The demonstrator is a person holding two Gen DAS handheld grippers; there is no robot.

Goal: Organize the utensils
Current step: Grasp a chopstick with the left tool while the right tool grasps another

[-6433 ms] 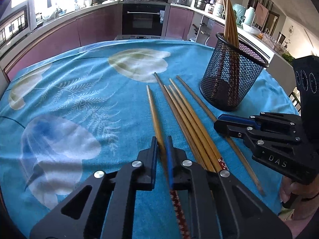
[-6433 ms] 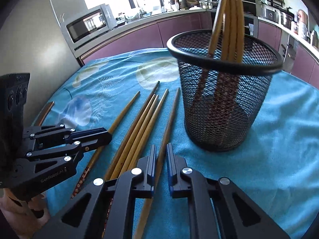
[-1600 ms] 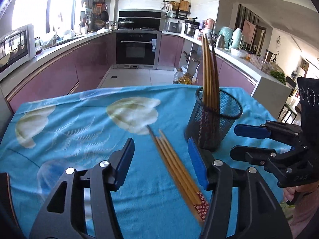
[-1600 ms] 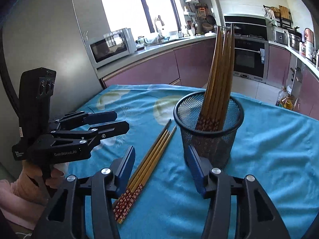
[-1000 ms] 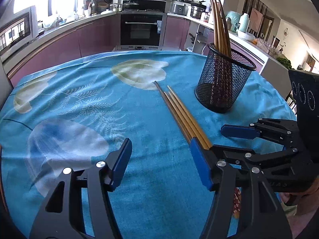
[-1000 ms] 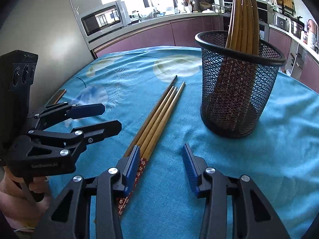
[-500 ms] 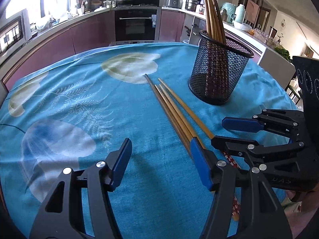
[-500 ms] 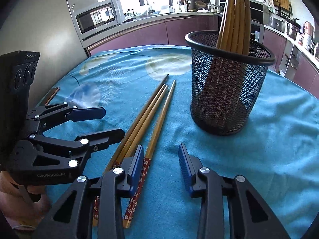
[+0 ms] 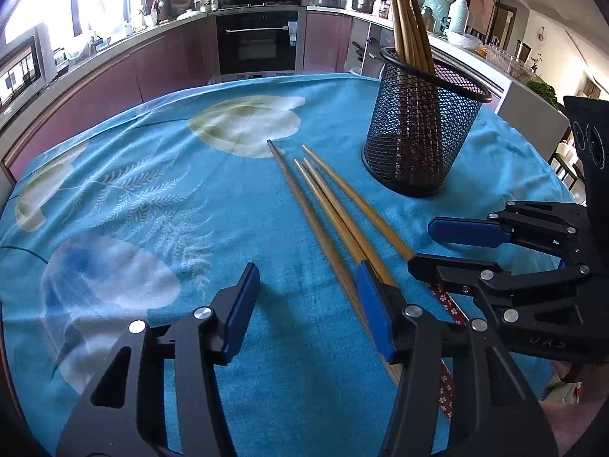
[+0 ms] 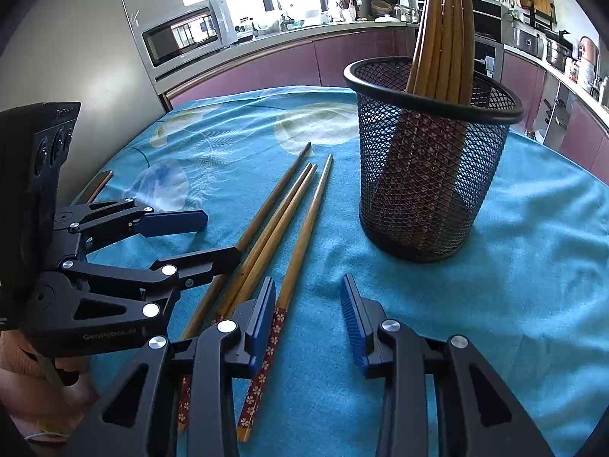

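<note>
Several wooden chopsticks (image 9: 331, 205) with red flowered ends lie side by side on the blue cloth; they also show in the right wrist view (image 10: 289, 228). A black mesh holder (image 9: 422, 133) stands upright behind them with several chopsticks (image 10: 445, 30) in it. My left gripper (image 9: 308, 304) is open low over the cloth, its right finger at the leftmost chopsticks. My right gripper (image 10: 308, 316) is open, its left finger beside the rightmost chopstick (image 10: 304, 224). Each gripper shows in the other's view, open: the right one (image 9: 456, 243), the left one (image 10: 198, 236).
The table carries a blue cloth (image 9: 152, 198) with pale leaf prints. A kitchen counter, oven (image 9: 259, 42) and microwave (image 10: 182, 38) stand beyond the table. The mesh holder (image 10: 430, 167) stands right of the loose chopsticks.
Both grippers have moved lower and closer to the loose chopsticks. The right gripper's left finger now sits right beside the rightmost chopstick. Both stay open.
</note>
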